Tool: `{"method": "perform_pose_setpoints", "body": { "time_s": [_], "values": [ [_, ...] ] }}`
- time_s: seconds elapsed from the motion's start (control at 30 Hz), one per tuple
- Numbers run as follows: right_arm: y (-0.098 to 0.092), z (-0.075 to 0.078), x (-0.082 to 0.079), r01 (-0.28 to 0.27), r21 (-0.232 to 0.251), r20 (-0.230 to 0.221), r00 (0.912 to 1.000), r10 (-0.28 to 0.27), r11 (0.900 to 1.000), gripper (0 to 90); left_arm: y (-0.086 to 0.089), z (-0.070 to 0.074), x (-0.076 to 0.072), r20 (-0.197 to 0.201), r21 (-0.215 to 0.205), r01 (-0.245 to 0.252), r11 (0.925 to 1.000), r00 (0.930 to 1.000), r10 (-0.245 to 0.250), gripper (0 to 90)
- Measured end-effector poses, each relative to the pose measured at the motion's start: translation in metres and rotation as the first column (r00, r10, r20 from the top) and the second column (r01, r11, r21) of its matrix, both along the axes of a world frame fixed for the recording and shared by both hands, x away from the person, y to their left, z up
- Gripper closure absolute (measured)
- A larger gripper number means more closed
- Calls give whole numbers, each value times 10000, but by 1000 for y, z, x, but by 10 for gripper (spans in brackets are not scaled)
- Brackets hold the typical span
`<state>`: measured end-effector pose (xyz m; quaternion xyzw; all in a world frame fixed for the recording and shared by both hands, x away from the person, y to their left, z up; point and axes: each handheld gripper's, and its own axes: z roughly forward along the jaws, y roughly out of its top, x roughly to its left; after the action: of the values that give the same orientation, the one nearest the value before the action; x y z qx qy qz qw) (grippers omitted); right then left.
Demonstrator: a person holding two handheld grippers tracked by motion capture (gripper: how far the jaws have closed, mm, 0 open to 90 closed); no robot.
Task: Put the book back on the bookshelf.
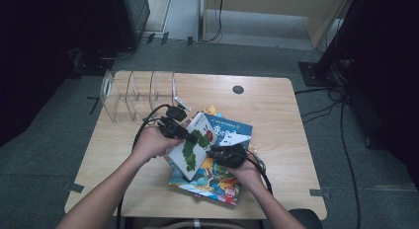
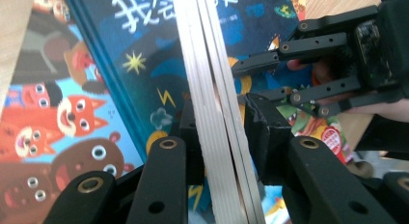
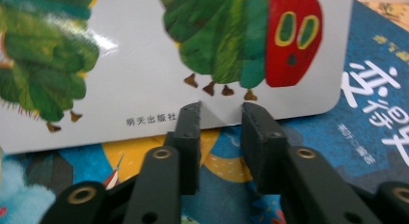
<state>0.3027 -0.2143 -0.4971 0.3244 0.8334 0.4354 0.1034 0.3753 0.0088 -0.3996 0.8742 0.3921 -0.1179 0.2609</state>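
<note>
Caterpillar book [image 1: 193, 142] tilted atop book pile [image 1: 217, 179], bare table [image 1: 276, 115] right. Left gripper [image 2: 219, 113] clamps its page edge; right gripper [image 3: 219, 115] parted, lower edge between jaws, untouched.

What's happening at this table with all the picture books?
A person works at a wooden table with a two-jaw gripper in each hand. The left gripper has its jaws around the page edges of a white caterpillar book, tilted up off a pile of picture books. The right gripper sits at that book's lower edge with its jaws apart, gripping nothing. A clear acrylic divider rack stands at the table's back left, with no book in it.
</note>
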Motion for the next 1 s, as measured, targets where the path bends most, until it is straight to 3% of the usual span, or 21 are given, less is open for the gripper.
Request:
{"method": "perform_pose_setpoints", "body": {
  "time_s": [0.07,0.23,0.33,0.5,0.63,1.0],
  "values": [
    [4,1,-2,-227,-448,297,9993,240,9987,633,-1,4,0,-47,166,153,9997,9999,-152,740],
    [5,1,-2,-207,-497,336,9992,224,9985,553,0,12,2,266,420,321,9986,9991,-332,773],
    [5,2,0,-38,-412,98,9999,42,9991,478,5,15,5,408,645,249,9976,9988,-275,773],
    [7,1,1,-49,-867,553,9984,98,9962,363,18,23,5,560,731,-27,9973,9984,-14,774],
    [5,-1,3,-23,-775,517,9986,63,9970,331,25,27,5,657,979,-113,9951,9978,49,774],
    [1,-3,3,-373,-602,644,9971,412,9975,288,46,42,8,852,1033,-441,9937,9957,354,774]
  ]
}}
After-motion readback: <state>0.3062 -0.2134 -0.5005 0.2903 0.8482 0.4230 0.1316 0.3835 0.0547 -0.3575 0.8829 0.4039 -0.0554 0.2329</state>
